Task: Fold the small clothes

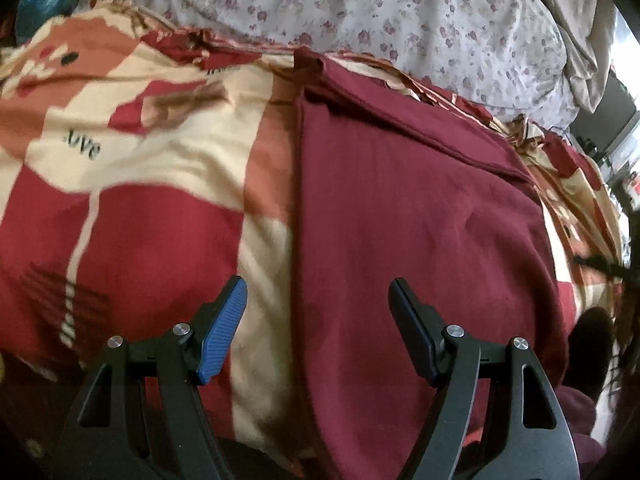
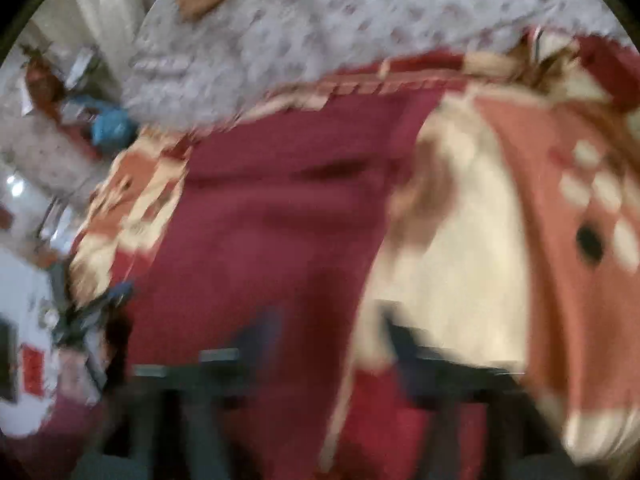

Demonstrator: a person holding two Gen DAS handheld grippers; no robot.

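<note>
In the left wrist view, a maroon garment is seen spread flat on a patterned blanket, its far end already doubled over; the left gripper is held above the garment's near left edge, fingers released and empty. In the blurred right wrist view, the right gripper is seen spread apart over the garment's right edge, nothing gripped. Both near corners are best pinched evenly. No containers are visible.

Both wrist views steeply down, close over maroon garment
</note>
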